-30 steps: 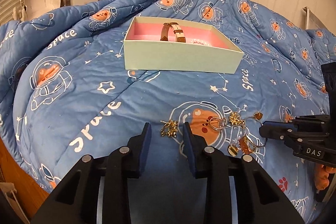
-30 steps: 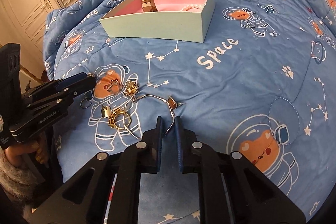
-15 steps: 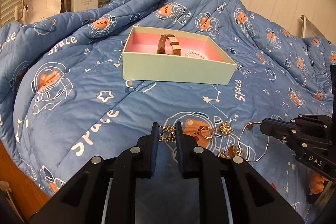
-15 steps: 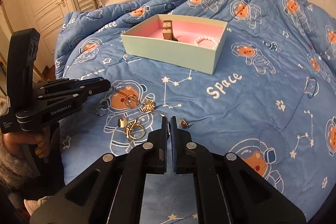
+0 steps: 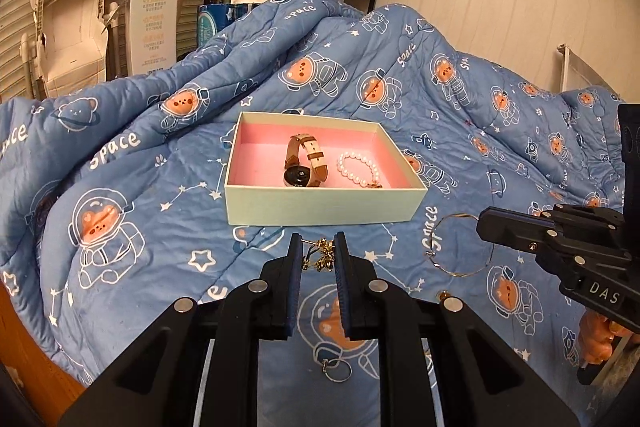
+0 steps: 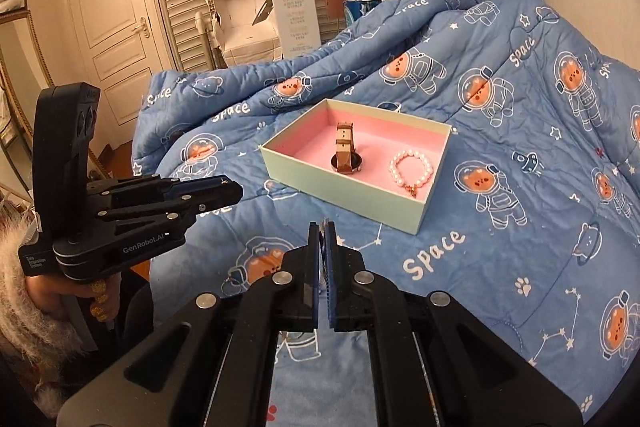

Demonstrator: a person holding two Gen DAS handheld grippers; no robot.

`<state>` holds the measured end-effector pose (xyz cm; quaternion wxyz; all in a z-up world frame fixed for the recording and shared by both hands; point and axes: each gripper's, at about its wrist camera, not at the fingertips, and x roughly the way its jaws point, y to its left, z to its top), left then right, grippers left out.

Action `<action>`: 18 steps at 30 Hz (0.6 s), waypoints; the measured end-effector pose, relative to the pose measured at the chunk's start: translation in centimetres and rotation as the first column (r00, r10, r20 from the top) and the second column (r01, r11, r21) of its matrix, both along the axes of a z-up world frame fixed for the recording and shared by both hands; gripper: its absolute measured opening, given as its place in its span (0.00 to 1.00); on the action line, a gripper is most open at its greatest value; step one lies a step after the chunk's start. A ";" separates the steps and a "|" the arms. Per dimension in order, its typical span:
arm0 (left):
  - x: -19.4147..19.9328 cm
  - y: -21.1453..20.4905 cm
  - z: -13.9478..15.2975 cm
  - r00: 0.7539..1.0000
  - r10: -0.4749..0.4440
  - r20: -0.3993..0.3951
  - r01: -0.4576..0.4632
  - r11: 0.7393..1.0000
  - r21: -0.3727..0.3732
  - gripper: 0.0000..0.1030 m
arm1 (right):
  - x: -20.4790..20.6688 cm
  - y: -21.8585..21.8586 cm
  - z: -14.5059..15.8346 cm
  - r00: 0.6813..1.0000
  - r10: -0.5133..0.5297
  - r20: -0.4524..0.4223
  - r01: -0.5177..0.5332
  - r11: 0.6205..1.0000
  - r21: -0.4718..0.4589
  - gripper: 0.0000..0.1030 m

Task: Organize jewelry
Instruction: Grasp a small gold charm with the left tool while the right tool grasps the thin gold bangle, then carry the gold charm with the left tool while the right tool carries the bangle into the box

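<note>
Blue space-bear quilt point(image 5: 120, 147) covers the bed, with my open box point(image 5: 324, 205) on it. I judge us partway: watch point(image 5: 302, 167) and pearl bracelet point(image 5: 358, 169) are already inside. My left gripper point(image 5: 317, 255) pinches gold earrings point(image 5: 320, 257); my right gripper point(image 6: 322, 239) is clamped on a thin wire bangle point(image 5: 460, 247), seen only from the left view. One ring point(image 5: 338, 373) remains on the quilt.
</note>
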<state>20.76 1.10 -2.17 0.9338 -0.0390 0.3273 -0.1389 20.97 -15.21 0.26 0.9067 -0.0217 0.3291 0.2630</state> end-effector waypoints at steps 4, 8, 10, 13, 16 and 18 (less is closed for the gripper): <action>1.4 0.0 0.9 1.000 -0.006 0.008 0.006 1.000 0.007 0.15 | 1.6 0.3 1.3 1.000 0.001 0.013 -0.001 1.000 0.022 0.03; 3.0 0.0 1.4 1.000 -0.007 0.003 0.007 1.000 0.002 0.15 | 3.4 0.8 2.3 1.000 0.002 0.025 -0.002 1.000 0.028 0.03; 4.0 0.0 1.6 1.000 -0.003 -0.001 0.003 1.000 0.003 0.15 | 4.5 1.1 2.5 1.000 0.001 0.020 -0.001 0.999 0.033 0.03; 5.5 0.1 1.7 1.000 0.002 -0.013 -0.002 1.000 0.007 0.15 | 6.0 1.5 2.6 1.000 -0.012 0.026 0.011 1.000 0.024 0.03; 7.0 0.2 1.7 0.999 0.012 -0.032 -0.011 1.000 0.008 0.15 | 7.5 2.0 2.8 0.999 -0.018 0.029 0.017 1.000 0.019 0.03; 8.1 0.4 1.5 0.999 0.018 -0.050 -0.018 1.000 0.005 0.15 | 8.5 2.4 2.8 0.999 -0.022 0.032 0.022 1.000 0.005 0.03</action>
